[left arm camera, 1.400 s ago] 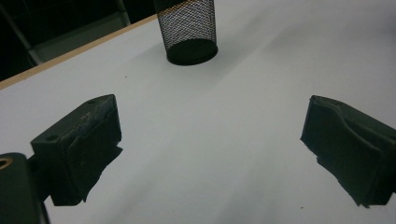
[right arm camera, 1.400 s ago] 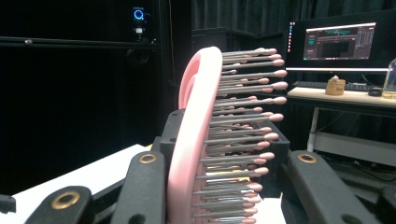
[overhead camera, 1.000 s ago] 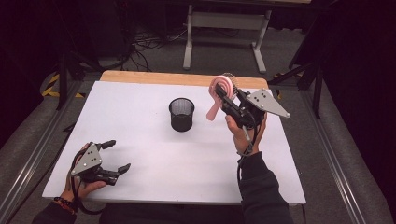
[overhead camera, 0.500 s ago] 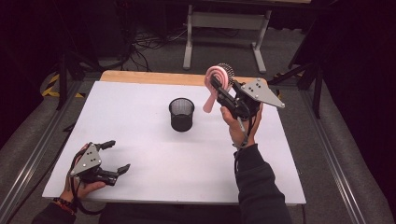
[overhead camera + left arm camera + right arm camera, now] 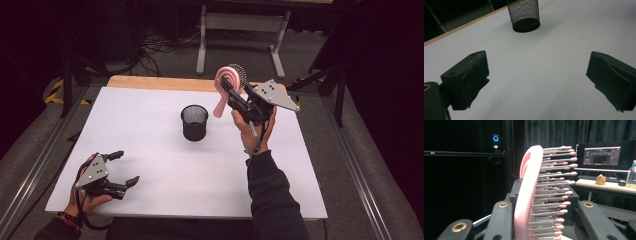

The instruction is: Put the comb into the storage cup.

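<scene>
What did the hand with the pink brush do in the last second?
The right gripper, shut on the pink hairbrush, lifted it higher and tipped it more upright, so the bristly head now rises above the far table edge. It kept its hold throughout. The left gripper stayed open near the table's front left corner, and the black mesh cup did not move.

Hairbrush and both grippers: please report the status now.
Right gripper shut on pink hairbrush, held high right of mesh cup. Left gripper open, low over table, holding nothing. Cup upright, nothing blocking it.
</scene>
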